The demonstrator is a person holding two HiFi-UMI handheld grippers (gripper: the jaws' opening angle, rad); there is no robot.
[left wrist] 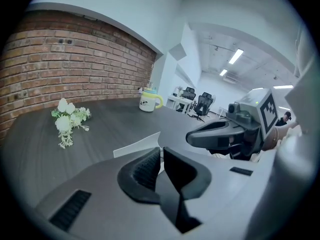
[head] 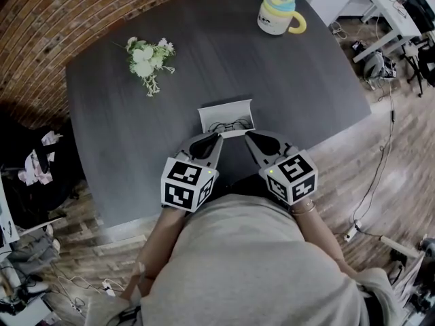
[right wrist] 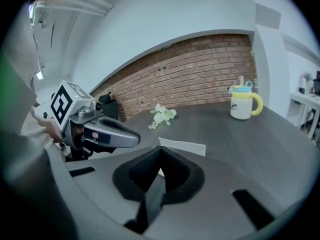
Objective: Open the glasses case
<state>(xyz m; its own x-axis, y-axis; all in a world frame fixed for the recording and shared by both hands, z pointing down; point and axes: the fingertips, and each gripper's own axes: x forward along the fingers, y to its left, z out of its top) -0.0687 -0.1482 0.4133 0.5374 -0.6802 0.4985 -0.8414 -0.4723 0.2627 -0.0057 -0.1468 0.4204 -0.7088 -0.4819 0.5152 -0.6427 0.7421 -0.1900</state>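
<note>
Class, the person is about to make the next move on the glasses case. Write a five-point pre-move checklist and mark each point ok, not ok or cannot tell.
1. Glasses case sits on the table, straight ahead of both grippers: ok.
2. Case needs opening: not ok, its lid already stands up and glasses show inside.
3. Left gripper empty: ok, jaws almost together, nothing seen held.
4. Right gripper empty: ok, jaws together.
5. Either gripper touching the case's near edge: cannot tell.
6. Mug and flowers well away from the case: ok.
</note>
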